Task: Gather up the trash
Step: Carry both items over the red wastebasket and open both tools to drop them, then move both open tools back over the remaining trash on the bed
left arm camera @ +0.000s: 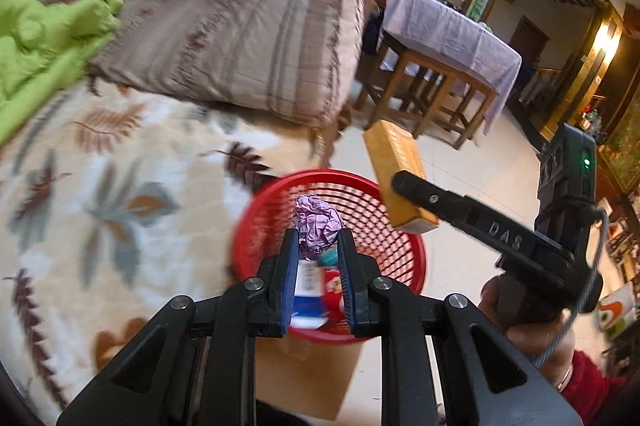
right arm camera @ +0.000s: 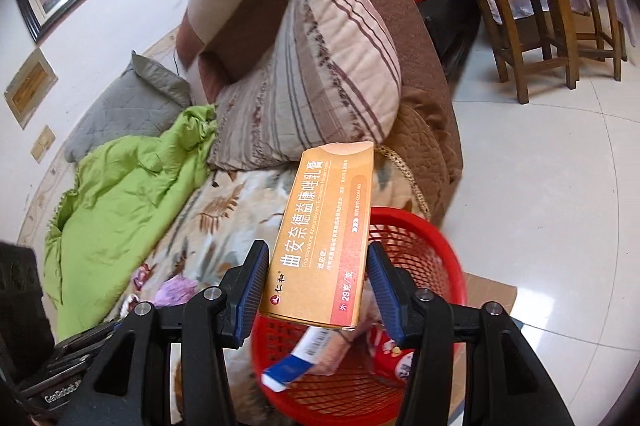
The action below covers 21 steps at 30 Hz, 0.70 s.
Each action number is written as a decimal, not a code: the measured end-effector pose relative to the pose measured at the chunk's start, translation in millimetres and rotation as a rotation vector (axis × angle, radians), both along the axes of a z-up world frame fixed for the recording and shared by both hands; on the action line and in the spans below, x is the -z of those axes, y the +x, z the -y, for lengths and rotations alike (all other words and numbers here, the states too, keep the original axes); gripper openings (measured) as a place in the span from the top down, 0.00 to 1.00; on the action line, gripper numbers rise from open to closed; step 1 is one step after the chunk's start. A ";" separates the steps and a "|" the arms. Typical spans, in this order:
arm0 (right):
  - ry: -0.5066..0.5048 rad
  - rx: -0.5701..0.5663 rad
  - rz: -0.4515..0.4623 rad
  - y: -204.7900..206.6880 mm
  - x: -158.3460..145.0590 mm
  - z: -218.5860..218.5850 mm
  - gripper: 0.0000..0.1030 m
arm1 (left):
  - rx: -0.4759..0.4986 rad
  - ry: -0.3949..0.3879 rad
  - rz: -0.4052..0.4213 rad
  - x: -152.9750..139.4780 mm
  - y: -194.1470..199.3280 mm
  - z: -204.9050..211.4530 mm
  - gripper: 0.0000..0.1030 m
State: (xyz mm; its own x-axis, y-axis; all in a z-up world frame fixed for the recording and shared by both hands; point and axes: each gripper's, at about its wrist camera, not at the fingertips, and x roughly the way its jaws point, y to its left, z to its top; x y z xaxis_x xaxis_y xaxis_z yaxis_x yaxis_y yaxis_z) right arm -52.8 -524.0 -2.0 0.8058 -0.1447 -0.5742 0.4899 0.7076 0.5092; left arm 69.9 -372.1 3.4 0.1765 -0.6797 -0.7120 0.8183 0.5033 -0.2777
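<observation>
Basket sits straight below both claws: left claw pinches purple paper wad, right claw grips orange box upright at centre frame.

Left tool clamped, right tool clamped, both angled downward

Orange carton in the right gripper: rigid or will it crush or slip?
The orange carton looks like thin card, probably light and crushable. An end flap looks open, so likely empty. The right gripper holds its smooth faces near one end; it may pivot.
</observation>
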 end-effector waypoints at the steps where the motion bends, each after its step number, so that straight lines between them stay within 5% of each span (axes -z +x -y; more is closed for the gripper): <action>1: 0.003 -0.002 -0.013 1.6 1.8 2.5 0.46 | -0.003 0.007 -0.009 4.0 1.9 6.3 0.77; 3: 0.014 -0.001 -0.031 2.4 7.2 8.3 0.43 | -0.017 0.033 -0.033 11.6 6.5 14.3 0.45; 4: 0.015 0.000 -0.033 2.4 8.1 9.7 0.43 | -0.028 0.038 -0.039 13.1 9.0 14.4 0.43; 11: -0.009 -0.057 -0.003 13.7 1.2 -8.1 0.41 | -0.122 0.027 -0.015 5.9 24.5 -39.4 0.43; 21: -0.078 -0.355 0.023 77.5 -12.0 -107.7 0.41 | -0.400 0.063 -0.011 7.1 55.1 -178.1 0.43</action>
